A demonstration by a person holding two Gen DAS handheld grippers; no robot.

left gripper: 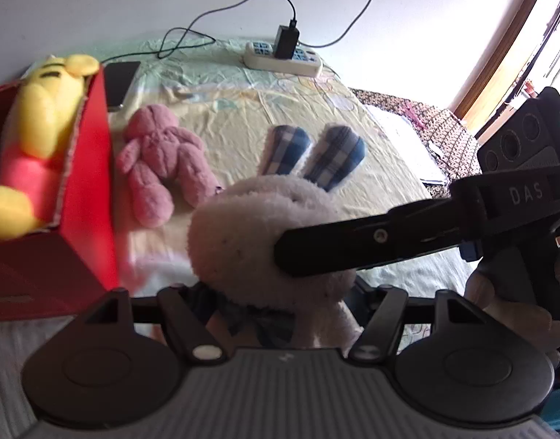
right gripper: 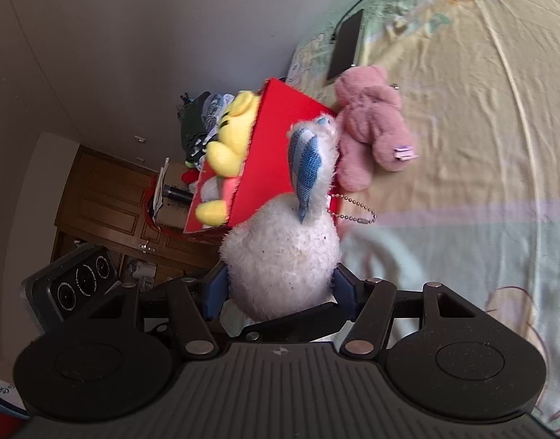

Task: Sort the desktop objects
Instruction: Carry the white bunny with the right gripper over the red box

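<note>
A white plush rabbit (left gripper: 243, 226) with blue plaid ears is held up between both grippers. My right gripper (right gripper: 280, 292) is shut on its round head, with the blue pads (right gripper: 344, 291) pressing both sides. In the left wrist view the right gripper (left gripper: 291, 248) reaches in from the right across the head. My left gripper (left gripper: 280, 292) closes around the rabbit's body, its fingertips hidden by the fur. A pink plush bear (left gripper: 163, 161) lies on the sheet beside a red box (left gripper: 86, 183). The box holds a yellow plush bear (left gripper: 42, 117).
A dark phone (left gripper: 119, 80) lies behind the red box. A white power strip (left gripper: 283, 60) with a black charger and cables sits at the far edge. Papers (left gripper: 408, 146) lie to the right. A ball chain (right gripper: 353, 216) hangs from the rabbit. A wooden door (right gripper: 104, 205) stands beyond.
</note>
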